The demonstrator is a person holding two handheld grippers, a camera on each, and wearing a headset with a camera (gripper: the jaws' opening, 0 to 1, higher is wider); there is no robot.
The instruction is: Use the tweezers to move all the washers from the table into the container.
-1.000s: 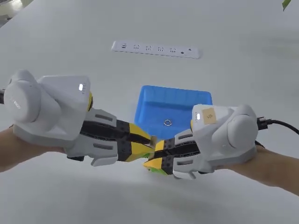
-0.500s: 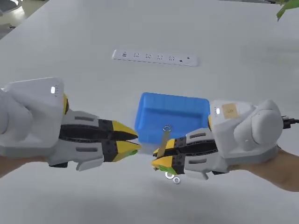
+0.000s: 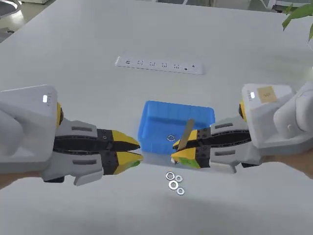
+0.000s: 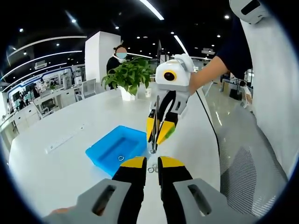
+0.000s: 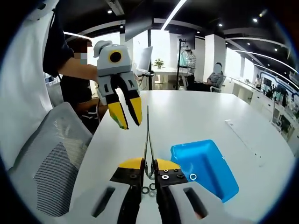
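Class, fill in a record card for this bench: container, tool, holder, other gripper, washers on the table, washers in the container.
container: blue container on the table
tool: tweezers
holder: right gripper, shut on the tweezers
other gripper: left gripper, jaws slightly apart, holding nothing
on the table: four washers, clustered on the person's side of the container
in the container: one washer

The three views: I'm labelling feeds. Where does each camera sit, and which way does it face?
Head view: headset, facing down at the table, left gripper and right gripper.
Left gripper view: rides that gripper, looks along its jaws at the right gripper.
Right gripper view: rides that gripper, looks along its jaws and tweezers at the left gripper.
All share the blue container.
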